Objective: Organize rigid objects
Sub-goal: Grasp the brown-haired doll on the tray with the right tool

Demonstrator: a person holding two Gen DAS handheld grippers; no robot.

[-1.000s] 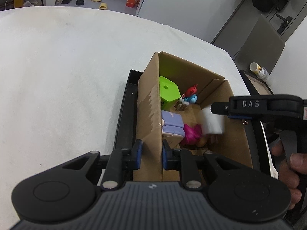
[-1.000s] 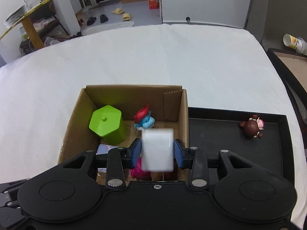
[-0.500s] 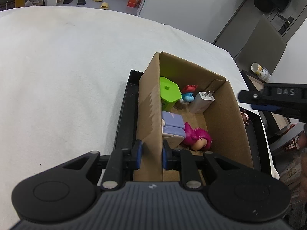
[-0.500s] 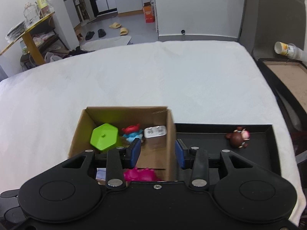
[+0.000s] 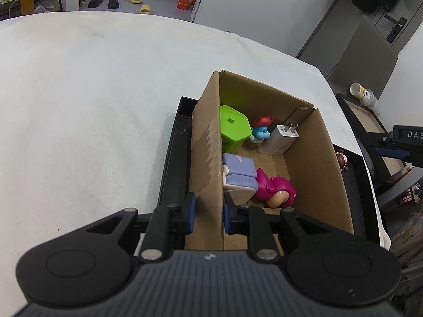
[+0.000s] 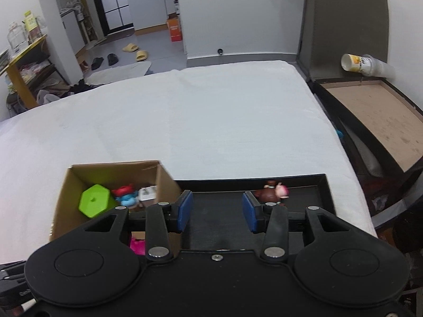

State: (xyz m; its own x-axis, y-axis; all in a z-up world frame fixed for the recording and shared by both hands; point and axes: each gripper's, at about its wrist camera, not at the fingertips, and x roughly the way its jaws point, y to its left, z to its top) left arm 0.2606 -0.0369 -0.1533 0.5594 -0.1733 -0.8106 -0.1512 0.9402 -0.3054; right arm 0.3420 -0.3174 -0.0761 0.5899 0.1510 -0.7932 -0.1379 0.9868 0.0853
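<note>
The brown figurine (image 6: 271,192) lay alone near the far edge of the black tray (image 6: 321,190), toward its right end, the last loose piece we could see. The rest were already in the cardboard box (image 5: 309,163), which stood on the tray's left part: the green hexagonal container (image 5: 234,129) and the blue figure with a red cap (image 5: 260,130) at the far wall, the white charger (image 5: 283,138) in the far right corner, the lavender block (image 5: 239,171) against the left wall, the pink toy (image 5: 273,190) beside it.

Our right gripper (image 6: 216,210) hung over the tray with its blue pads spread and nothing between them, the figurine just past the right pad. Our left gripper (image 5: 207,212) was pinching the box's left wall near the near corner, steadying it.

We judged the step to be fetching that figurine. The next move called for shifting right and forward, lowering the pads to either side of it, and closing gently, since a small rounded body might roll.
</note>
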